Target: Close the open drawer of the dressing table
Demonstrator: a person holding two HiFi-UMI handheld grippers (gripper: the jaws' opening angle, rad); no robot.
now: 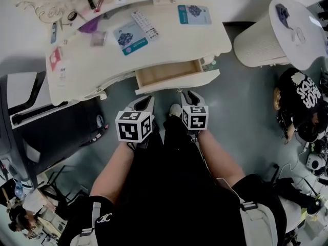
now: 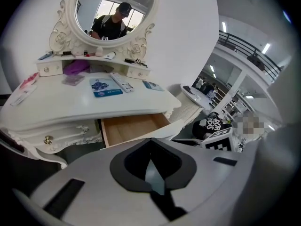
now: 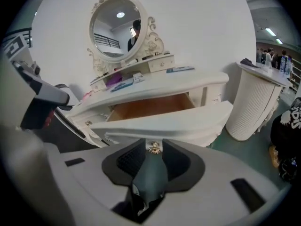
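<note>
Wooden drawer (image 1: 169, 73) juts toward the person, long axis running sideways.

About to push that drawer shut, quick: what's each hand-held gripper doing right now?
Left hand-held gripper: closed, empty.
Right hand-held gripper: open, drawer knob showing in the gap between its jaws, not gripped.

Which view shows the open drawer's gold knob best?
The right gripper view: the gold knob sits close, centred on the drawer front. The head view shows the drawer from above, knob unclear; the left gripper view shows only its wooden inside.
</note>
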